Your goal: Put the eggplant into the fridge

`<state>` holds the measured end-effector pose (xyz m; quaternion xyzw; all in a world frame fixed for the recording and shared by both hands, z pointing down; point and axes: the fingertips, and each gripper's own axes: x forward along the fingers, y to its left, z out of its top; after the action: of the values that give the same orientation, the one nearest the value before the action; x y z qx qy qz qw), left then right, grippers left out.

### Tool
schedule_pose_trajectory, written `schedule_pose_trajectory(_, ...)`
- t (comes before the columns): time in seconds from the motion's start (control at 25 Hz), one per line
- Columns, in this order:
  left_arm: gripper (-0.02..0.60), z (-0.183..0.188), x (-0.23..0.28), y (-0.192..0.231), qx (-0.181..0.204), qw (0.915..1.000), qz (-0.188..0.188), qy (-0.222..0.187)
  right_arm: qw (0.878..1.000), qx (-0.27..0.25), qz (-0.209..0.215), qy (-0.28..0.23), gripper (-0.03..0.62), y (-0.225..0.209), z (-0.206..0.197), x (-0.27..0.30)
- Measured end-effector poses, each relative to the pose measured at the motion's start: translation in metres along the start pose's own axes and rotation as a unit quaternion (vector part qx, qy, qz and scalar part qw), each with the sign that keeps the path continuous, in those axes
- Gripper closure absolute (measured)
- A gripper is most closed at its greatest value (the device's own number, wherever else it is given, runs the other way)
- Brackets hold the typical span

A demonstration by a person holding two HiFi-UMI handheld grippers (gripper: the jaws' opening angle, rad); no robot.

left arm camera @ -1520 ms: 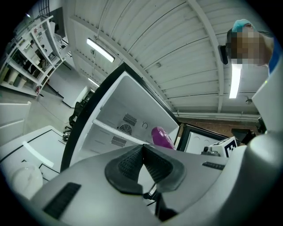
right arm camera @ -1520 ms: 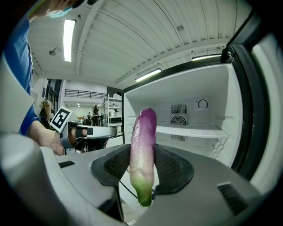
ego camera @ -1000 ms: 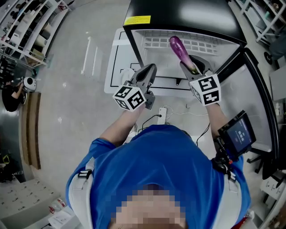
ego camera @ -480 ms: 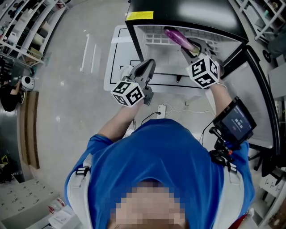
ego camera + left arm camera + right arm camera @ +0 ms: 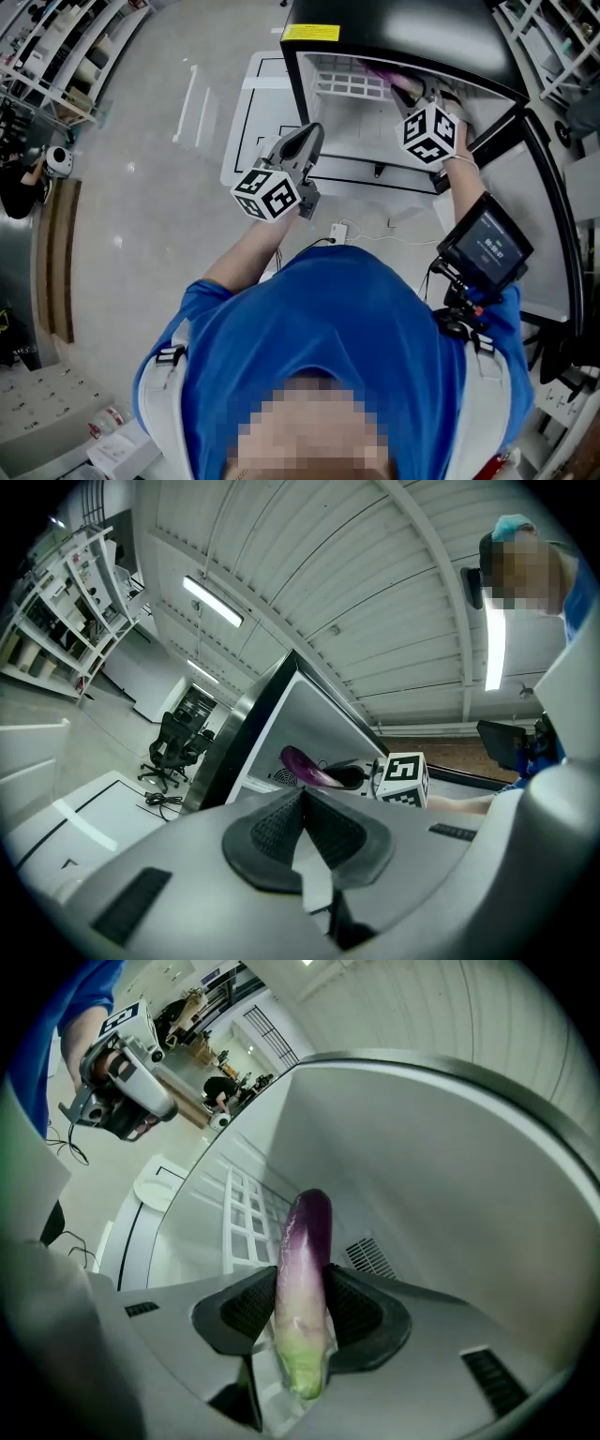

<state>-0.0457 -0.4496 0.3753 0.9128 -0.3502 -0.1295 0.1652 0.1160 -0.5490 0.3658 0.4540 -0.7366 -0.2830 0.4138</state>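
My right gripper (image 5: 302,1309) is shut on the eggplant (image 5: 306,1283), purple with a pale green stem end, and holds it inside the open fridge (image 5: 450,1176) above the white wire shelf (image 5: 246,1222). In the head view the right gripper (image 5: 412,94) reaches into the fridge's (image 5: 394,23) top compartment, and only a bit of the eggplant (image 5: 382,69) shows under the black top. My left gripper (image 5: 302,142) hangs outside, in front of the fridge's left side, jaws shut on nothing. From the left gripper view the eggplant (image 5: 305,765) shows inside the fridge.
The fridge door (image 5: 548,216) stands open at the right. A white floor mat (image 5: 253,122) lies before the fridge, with a power strip and cables (image 5: 339,232) on it. Storage racks (image 5: 56,56) line the left. A screen (image 5: 485,246) is strapped to the person's right forearm.
My right gripper has carried the eggplant up and forward, from in front of the shelf into the fridge under its black top. The left gripper has stayed nearly in place.
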Motion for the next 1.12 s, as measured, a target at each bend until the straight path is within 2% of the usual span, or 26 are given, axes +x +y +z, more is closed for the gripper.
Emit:
schedule_pose_trajectory(0.6, 0.572, 0.004, -0.012, 0.016, -0.001, 0.9997, 0.022, -0.011, 0.999, -0.015, 0.004, 0.033, 0.421, -0.013, -0.019, 0.042)
schedule_pose_trajectory(0.84, 0.572, 0.004, -0.019, 0.017, -0.004, 0.9996, 0.025, -0.010, 0.999, -0.014, -0.008, 0.039, 0.421, -0.020, -0.024, 0.046)
schedule_pose_trajectory(1.12, 0.574, 0.005, -0.023, 0.020, -0.004, 0.9994, 0.031, -0.012, 0.999, 0.000, 0.001, 0.037, 0.421, -0.020, -0.025, 0.046)
